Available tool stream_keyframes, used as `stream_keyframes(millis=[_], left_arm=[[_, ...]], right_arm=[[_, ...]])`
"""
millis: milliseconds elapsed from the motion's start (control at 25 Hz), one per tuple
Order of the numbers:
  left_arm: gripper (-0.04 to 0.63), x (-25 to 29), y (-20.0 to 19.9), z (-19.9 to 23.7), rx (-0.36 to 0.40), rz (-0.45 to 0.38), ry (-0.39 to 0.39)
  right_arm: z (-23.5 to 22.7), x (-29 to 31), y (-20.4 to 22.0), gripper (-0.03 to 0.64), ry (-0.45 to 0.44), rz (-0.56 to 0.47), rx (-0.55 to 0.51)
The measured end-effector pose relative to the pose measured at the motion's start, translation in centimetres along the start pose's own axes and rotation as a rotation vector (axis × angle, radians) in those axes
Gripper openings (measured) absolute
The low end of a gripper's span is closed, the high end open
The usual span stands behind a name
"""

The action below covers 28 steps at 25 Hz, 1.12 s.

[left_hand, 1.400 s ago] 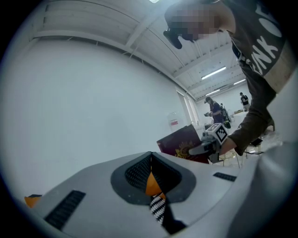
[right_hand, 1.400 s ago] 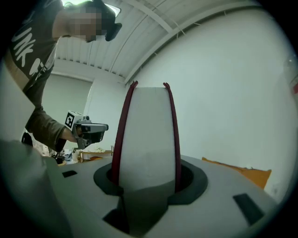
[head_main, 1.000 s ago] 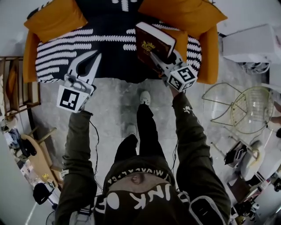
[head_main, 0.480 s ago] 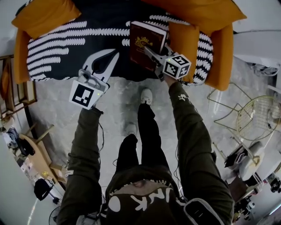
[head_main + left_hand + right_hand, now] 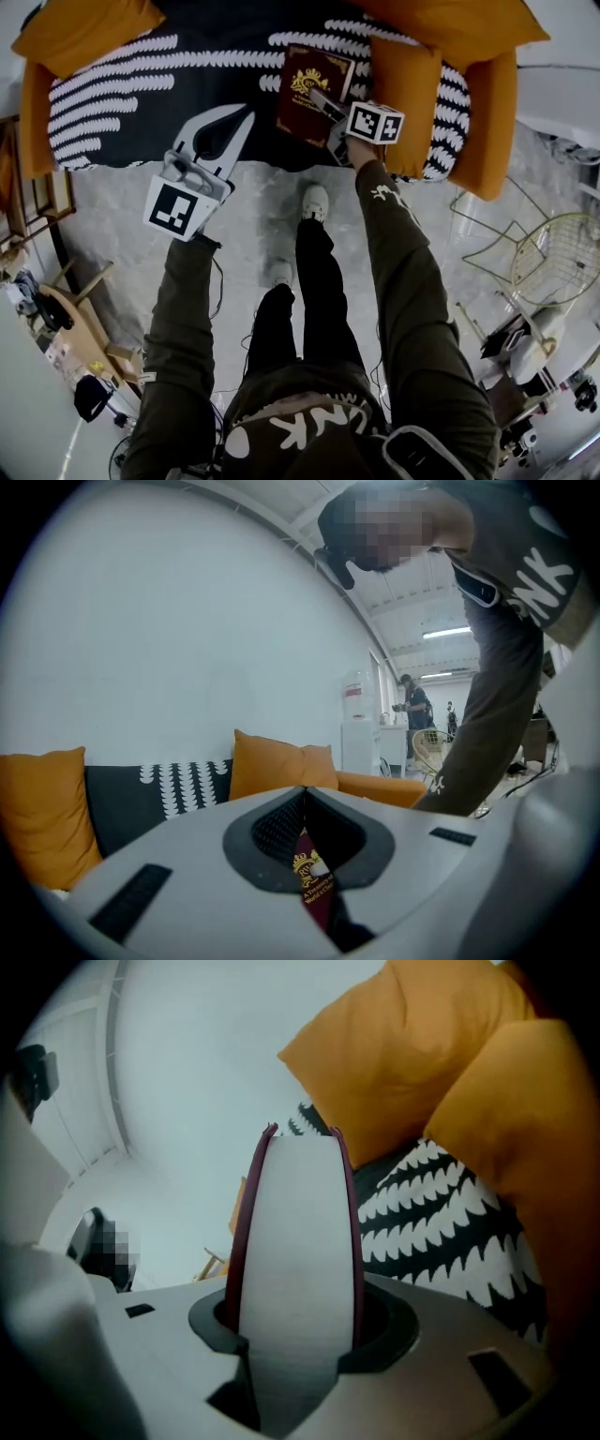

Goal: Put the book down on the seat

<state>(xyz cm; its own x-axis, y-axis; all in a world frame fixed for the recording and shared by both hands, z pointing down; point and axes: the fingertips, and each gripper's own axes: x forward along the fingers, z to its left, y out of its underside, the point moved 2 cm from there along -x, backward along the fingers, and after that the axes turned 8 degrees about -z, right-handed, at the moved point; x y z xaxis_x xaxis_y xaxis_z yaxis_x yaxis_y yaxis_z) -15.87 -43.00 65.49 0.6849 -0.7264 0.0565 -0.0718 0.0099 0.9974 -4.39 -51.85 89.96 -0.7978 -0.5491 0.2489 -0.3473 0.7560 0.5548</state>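
A maroon book [image 5: 309, 92] with a gold emblem hangs over the front part of the sofa seat [image 5: 141, 103], which is draped in a black throw with white marks. My right gripper [image 5: 330, 105] is shut on the book's near edge. In the right gripper view the white page edge [image 5: 295, 1241] stands between the jaws, maroon covers on both sides. My left gripper [image 5: 246, 114] hovers over the seat's front edge, left of the book, shut with nothing in it. Through the gap behind its closed tips [image 5: 303, 791] the book [image 5: 314, 892] shows.
An orange cushion [image 5: 403, 94] lies just right of the book, with the orange sofa arm [image 5: 492, 122] beyond it and another cushion [image 5: 84, 23] at the far left. A wire chair [image 5: 553, 262] stands at the right, a wooden rack [image 5: 37, 197] at the left. The person's shoes [image 5: 314, 202] are near the sofa front.
The right gripper has carried the book forward and lower over the seat, beside the small orange cushion. The left gripper moved right toward the seat edge, then held still.
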Motion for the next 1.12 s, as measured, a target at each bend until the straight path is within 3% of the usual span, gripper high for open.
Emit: stream_keyframes(millis=[160, 320, 600, 960, 1120], left_arm=[[0.005, 1.4, -0.3, -1.5, 0.005, 0.005, 0.017], [0.005, 0.7, -0.5, -0.8, -0.003, 0.0, 0.019], [0.005, 1.3, -0.2, -1.2, -0.005, -0.004, 0.037], [0.005, 1.2, -1.8, -2.6, 0.002, -0.021, 0.037], [0.005, 1.8, -2.2, -4.4, 0.009, -0.012, 0.049]], right_arm=[[-3.2, -1.1, -0.8, 0.229, 0.054, 0.034, 0.076], [-4.3, -0.5, 0.2, 0.285, 0.12, 0.135, 0.052], [-5.9, -0.9, 0.7, 0.342, 0.171, 0.221, 0.0], [-4.5, -2.1, -0.9, 0.345, 0.17, 0.285, -0.121], [-4.6, -0.8, -2.0, 0.368, 0.174, 0.362, -0.261]])
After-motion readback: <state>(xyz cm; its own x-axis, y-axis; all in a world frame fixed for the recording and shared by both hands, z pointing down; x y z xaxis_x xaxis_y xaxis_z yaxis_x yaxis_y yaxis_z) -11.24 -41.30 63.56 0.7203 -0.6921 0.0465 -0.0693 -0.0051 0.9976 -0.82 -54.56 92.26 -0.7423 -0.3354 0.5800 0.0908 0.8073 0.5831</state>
